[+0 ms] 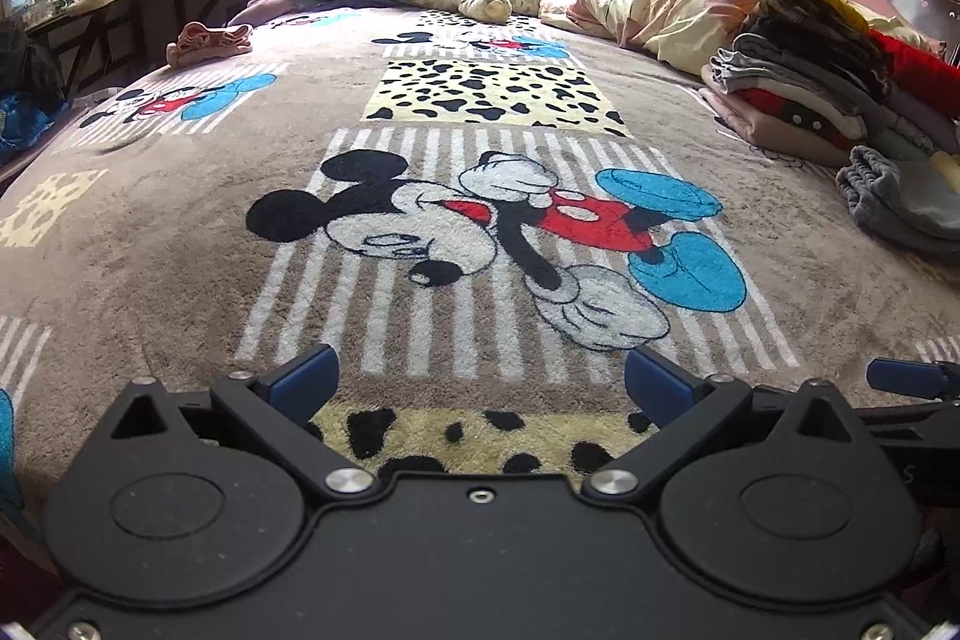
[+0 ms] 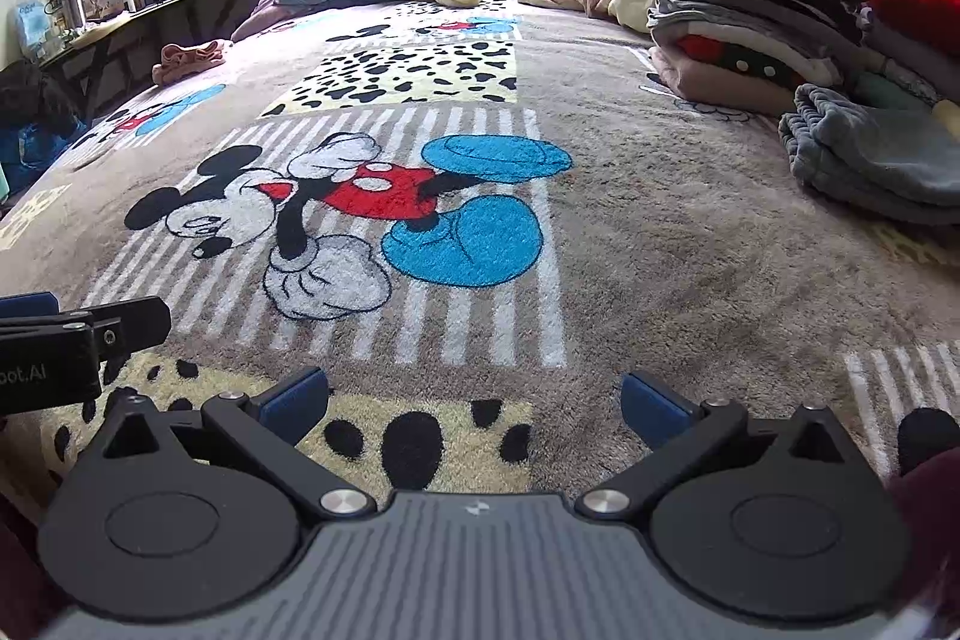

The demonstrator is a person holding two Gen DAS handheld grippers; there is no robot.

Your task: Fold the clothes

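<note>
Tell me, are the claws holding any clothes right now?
No. The left claw and the right claw are both open with only the blanket between their fingers. The folded clothes sit untouched.

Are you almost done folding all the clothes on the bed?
Much looks done: a tall stack of folded clothes sits at the bed's right side, with a folded grey piece beside it. Nothing is in hand: the left gripper and right gripper are both open and empty. Left to fold: probably the crumpled pink garment at the far left.
</note>
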